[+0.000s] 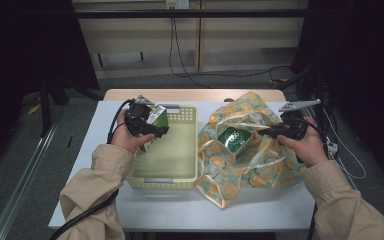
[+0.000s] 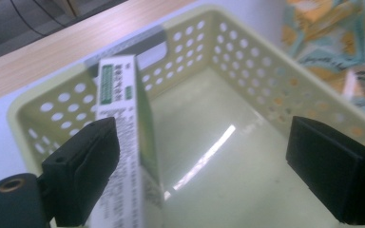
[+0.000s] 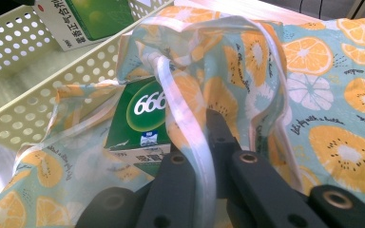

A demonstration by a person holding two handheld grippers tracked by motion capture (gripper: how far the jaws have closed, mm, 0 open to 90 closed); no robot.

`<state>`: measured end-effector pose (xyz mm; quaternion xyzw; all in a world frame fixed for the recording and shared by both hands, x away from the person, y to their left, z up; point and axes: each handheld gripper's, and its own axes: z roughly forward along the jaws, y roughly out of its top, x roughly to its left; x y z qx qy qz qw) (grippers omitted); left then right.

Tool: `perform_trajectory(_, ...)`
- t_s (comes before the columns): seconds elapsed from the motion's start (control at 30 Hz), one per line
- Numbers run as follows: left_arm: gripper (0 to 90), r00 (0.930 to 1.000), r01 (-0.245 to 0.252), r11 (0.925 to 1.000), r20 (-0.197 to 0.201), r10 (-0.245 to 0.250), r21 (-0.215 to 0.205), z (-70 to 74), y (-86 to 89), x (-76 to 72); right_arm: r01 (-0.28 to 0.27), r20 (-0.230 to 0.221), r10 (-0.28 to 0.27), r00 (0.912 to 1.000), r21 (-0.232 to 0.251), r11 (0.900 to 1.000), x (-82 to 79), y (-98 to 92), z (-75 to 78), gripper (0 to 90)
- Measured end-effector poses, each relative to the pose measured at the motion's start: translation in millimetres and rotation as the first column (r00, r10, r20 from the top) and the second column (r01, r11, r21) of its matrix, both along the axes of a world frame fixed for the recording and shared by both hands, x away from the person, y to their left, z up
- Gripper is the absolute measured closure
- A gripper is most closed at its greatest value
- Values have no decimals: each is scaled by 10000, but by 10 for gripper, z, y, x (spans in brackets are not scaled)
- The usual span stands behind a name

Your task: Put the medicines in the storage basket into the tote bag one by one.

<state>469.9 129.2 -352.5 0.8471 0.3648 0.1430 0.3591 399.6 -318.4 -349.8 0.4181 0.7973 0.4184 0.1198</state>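
Note:
A green and white carton (image 1: 157, 117) (image 2: 123, 95) (image 3: 83, 19) hangs tilted over the far left corner of the pale yellow perforated basket (image 1: 195, 145) (image 2: 247, 61) (image 3: 28, 109). My left gripper (image 1: 152, 127) (image 2: 204, 147) is open, jaws wide; the carton leans on one jaw only. My right gripper (image 1: 267, 132) (image 3: 204, 142) is shut on the white strap (image 3: 190, 118) of the fruit-print bag (image 1: 250, 165) (image 3: 342, 95). It holds the bag's mouth up. A green carton marked 666 (image 1: 235, 139) (image 3: 140, 114) lies inside the bag.
Basket and bag sit side by side on a white table (image 1: 180, 210). A wooden tabletop (image 1: 195, 94) borders its far edge. Cables trail on the floor behind and to the right. Both sleeved forearms come in from the bottom.

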Motion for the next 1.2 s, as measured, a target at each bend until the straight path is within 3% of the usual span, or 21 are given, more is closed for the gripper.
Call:
perform_trajectory(0.27, 137, 9982, -585, 9971, -128, 592, 488, -179, 195, 93, 15, -34, -15, 10000, 23, 10000, 2, -18, -23, 897)
perform_trajectory(0.37, 190, 9971, -704, 9952, -241, 721, 679, -225, 215, 97, 31, -46, -30, 10000, 35, 10000, 3, -24, -36, 897)
perform_trajectory(0.43, 301, 9956, -856, 9912, -295, 889, 1006, -236, 213, 88, 29, -55, -29, 10000, 59, 10000, 4, -29, -41, 897)
perform_trajectory(0.63, 424, 9952, -779, 9897, -493, 843, 1204, -286, 156, 90, 25, -47, -25, 10000, 74, 10000, 0, -29, -52, 897)
perform_trajectory(0.7, 504, 9935, -852, 9866, -634, 948, 1393, -308, 149, 93, 25, -45, -25, 10000, 46, 10000, -4, -35, -53, 897)
perform_trajectory(0.77, 526, 9923, -942, 9861, -671, 1041, 1367, -329, 147, 95, 40, -33, -40, 10000, 57, 10000, -7, -41, -54, 897)
perform_trajectory(0.83, 615, 9909, -1063, 9852, -676, 1161, 1342, -334, 154, 88, 52, -34, -52, 10000, 81, 10000, -11, -47, -54, 897)
perform_trajectory(0.93, 623, 9880, -1205, 9844, -807, 1315, 1284, -323, 150, 74, 79, -64, -78, 9999, 117, 9999, -16, -60, -63, 897)
perform_trajectory(1.2, 629, 9830, -1316, 9907, -1243, 1350, 346, -139, 162, -13, 116, -102, -114, 9999, 168, 9998, -25, -75, -112, 897)
